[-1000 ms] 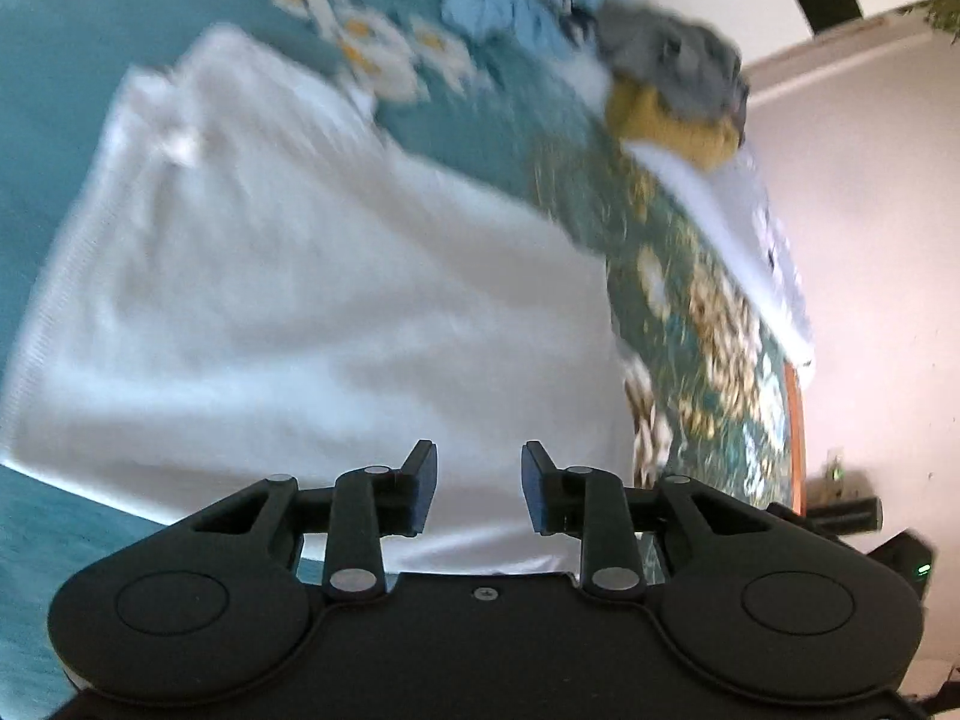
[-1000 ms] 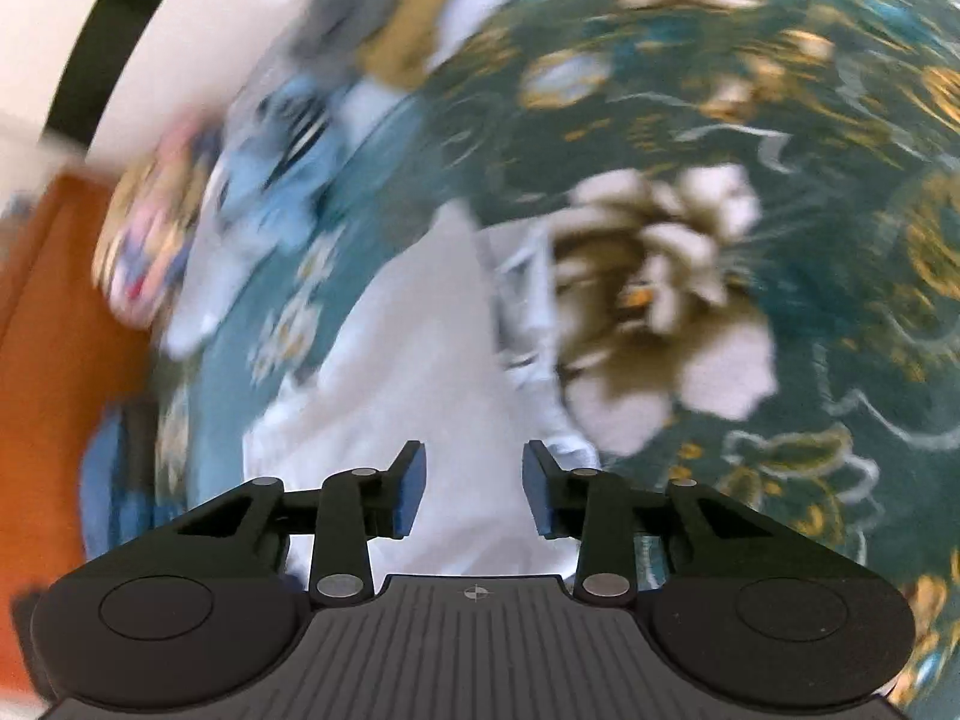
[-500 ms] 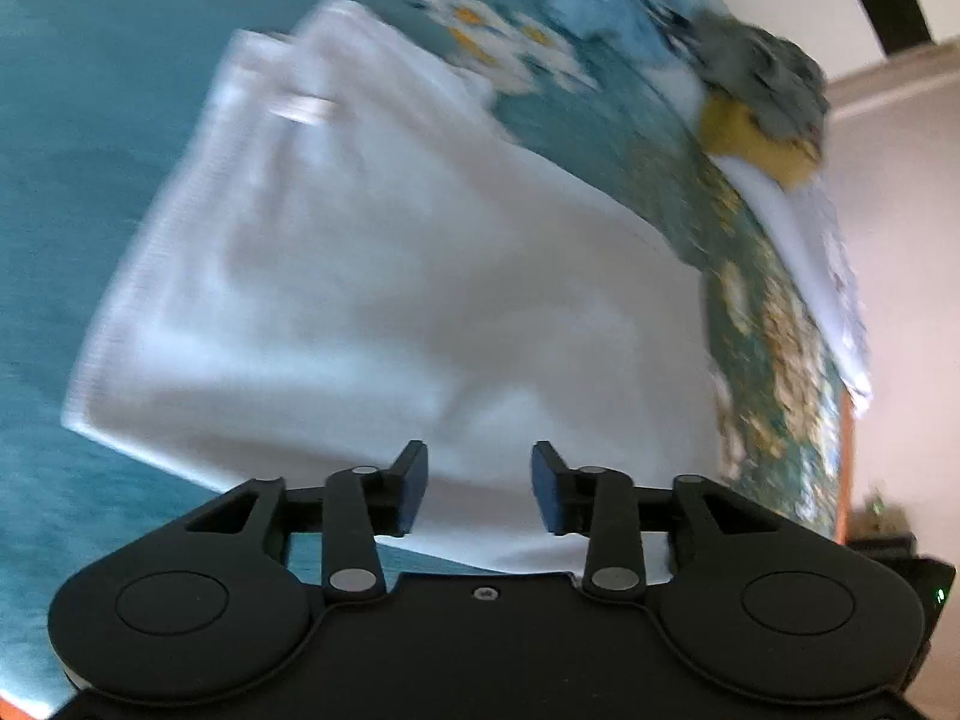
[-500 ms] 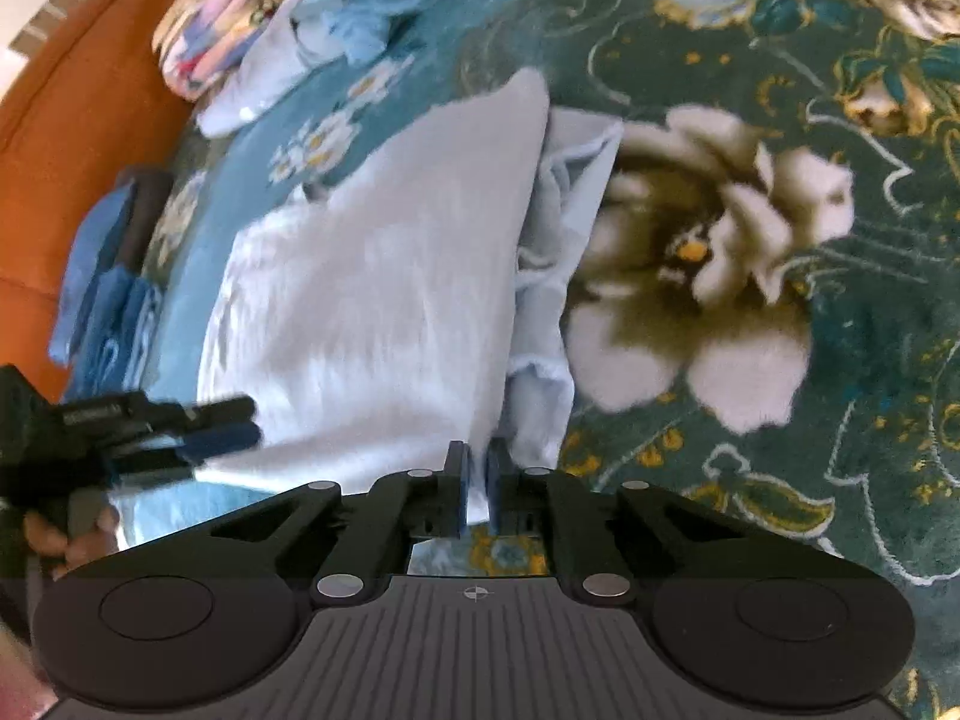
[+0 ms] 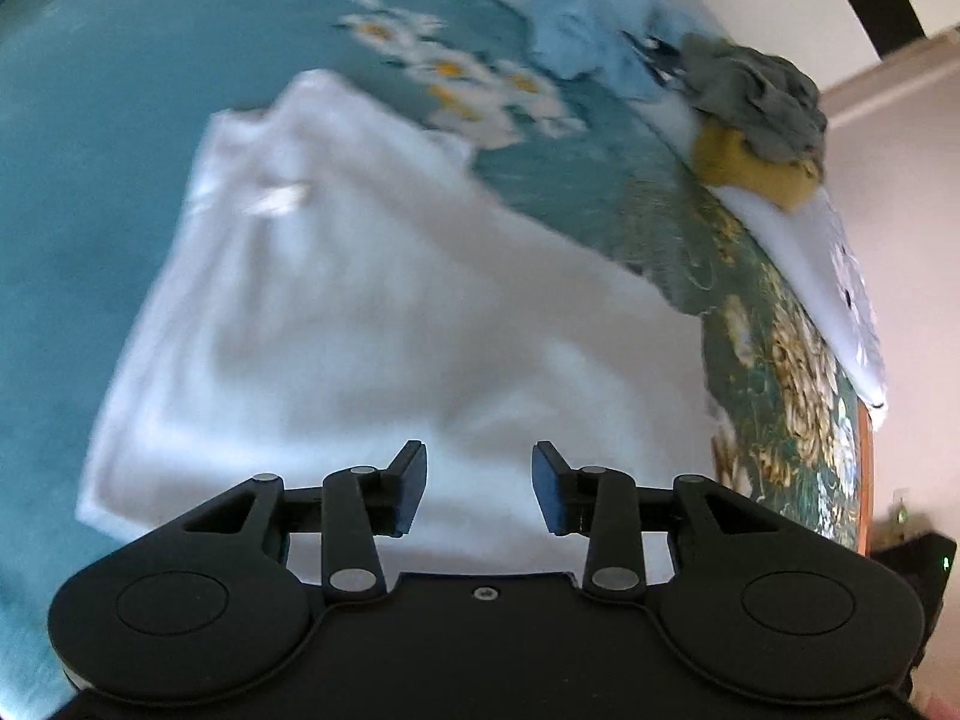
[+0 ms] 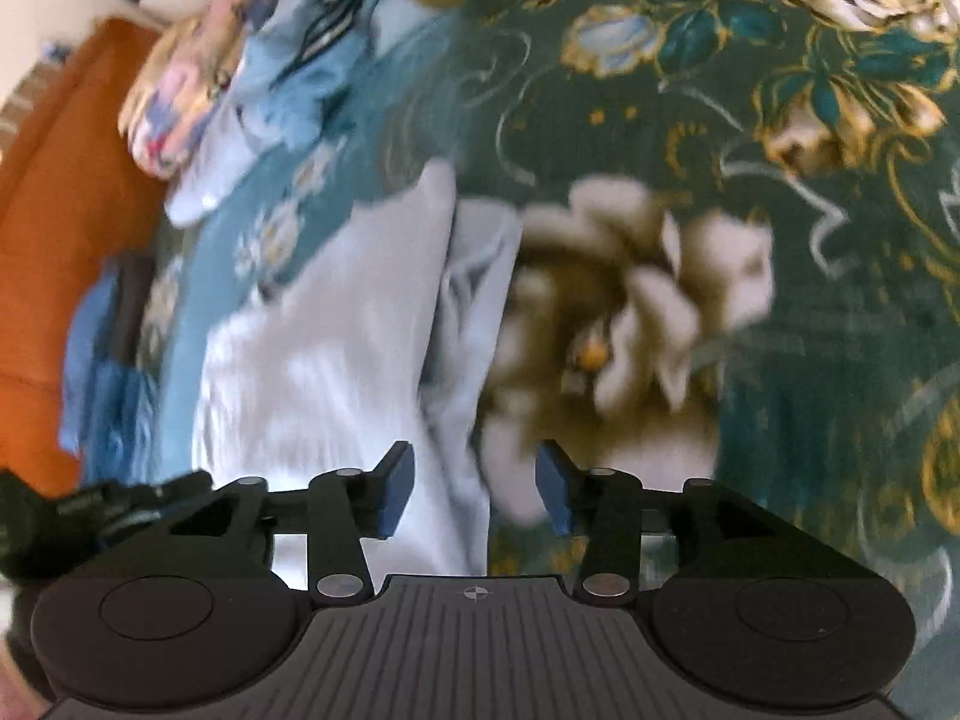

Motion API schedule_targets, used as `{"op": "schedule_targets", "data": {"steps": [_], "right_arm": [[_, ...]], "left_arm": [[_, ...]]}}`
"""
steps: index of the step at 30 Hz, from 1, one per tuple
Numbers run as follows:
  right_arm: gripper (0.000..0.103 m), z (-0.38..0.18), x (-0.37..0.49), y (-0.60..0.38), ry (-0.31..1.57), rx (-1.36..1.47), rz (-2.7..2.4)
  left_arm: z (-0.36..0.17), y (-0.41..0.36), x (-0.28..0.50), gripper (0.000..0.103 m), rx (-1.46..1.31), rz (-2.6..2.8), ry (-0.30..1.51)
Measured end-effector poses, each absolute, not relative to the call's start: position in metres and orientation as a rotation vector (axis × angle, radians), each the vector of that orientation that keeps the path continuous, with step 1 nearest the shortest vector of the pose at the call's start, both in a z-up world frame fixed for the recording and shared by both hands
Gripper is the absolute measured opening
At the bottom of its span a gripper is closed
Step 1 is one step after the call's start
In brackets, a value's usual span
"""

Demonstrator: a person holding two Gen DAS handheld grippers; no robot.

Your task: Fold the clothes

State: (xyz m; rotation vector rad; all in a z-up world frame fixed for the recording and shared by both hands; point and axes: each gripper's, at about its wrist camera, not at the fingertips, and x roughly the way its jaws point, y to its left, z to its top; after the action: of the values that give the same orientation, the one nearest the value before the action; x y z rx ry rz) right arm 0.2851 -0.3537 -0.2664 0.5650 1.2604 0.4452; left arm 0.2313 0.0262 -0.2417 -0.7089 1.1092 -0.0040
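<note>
Bed with teal floral bedspread (image 5: 90,180). White folded garment (image 5: 372,324) lies flat on it, right edge bunched beside a big printed flower (image 6: 636,312). Unfolded clothes pile (image 5: 738,102) at the far edge. Left gripper (image 5: 480,486) over the garment's near edge, jaws part open, empty. Right gripper (image 6: 474,486) jaws just reopened about halfway, over that edge, gripping nothing.

Lighting is even, soft daylight; no hard shadows, no glare. Both views show motion blur: the white garment (image 5: 384,324) is smeared, the floral bedspread (image 6: 780,192) streaked (sharper toward its upper right). Fisheye distortion curves all edges.
</note>
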Motion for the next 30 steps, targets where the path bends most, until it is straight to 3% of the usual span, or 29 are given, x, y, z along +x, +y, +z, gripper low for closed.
{"op": "schedule_targets", "data": {"steps": [2, 6, 8, 14, 16, 18, 26, 30], "right_arm": [[0.063, -0.275, 0.301, -0.354, 1.251, 0.609, 0.467], [0.066, -0.288, 0.324, -0.349, 1.253, 0.608, 0.486], [0.066, -0.291, 0.328, -0.352, 1.246, 0.640, 0.509], [0.042, -0.308, 0.344, -0.345, 1.266, 0.694, 0.584], [0.024, -0.313, 0.349, -0.344, 1.277, 0.705, 0.590], [0.015, -0.314, 0.351, -0.344, 1.291, 0.704, 0.584], [0.009, -0.284, 0.352, -0.332, 1.271, 0.671, 0.610], [0.009, -0.274, 0.351, -0.324, 1.279, 0.615, 0.583]], "left_arm": [[-0.245, 0.018, 0.249, 0.034, -0.701, -0.011, 1.099], [-0.251, 0.006, 0.271, 0.022, -0.706, -0.016, 1.072], [-0.257, 0.001, 0.280, 0.011, -0.700, -0.019, 1.073], [-0.271, -0.002, 0.292, 0.006, -0.687, -0.035, 1.084], [-0.276, -0.001, 0.295, 0.004, -0.680, -0.030, 1.093], [-0.282, 0.001, 0.296, 0.004, -0.681, -0.018, 1.107], [-0.292, 0.000, 0.298, 0.002, -0.646, -0.011, 1.120], [-0.268, 0.006, 0.297, 0.003, -0.615, -0.021, 1.012]]}}
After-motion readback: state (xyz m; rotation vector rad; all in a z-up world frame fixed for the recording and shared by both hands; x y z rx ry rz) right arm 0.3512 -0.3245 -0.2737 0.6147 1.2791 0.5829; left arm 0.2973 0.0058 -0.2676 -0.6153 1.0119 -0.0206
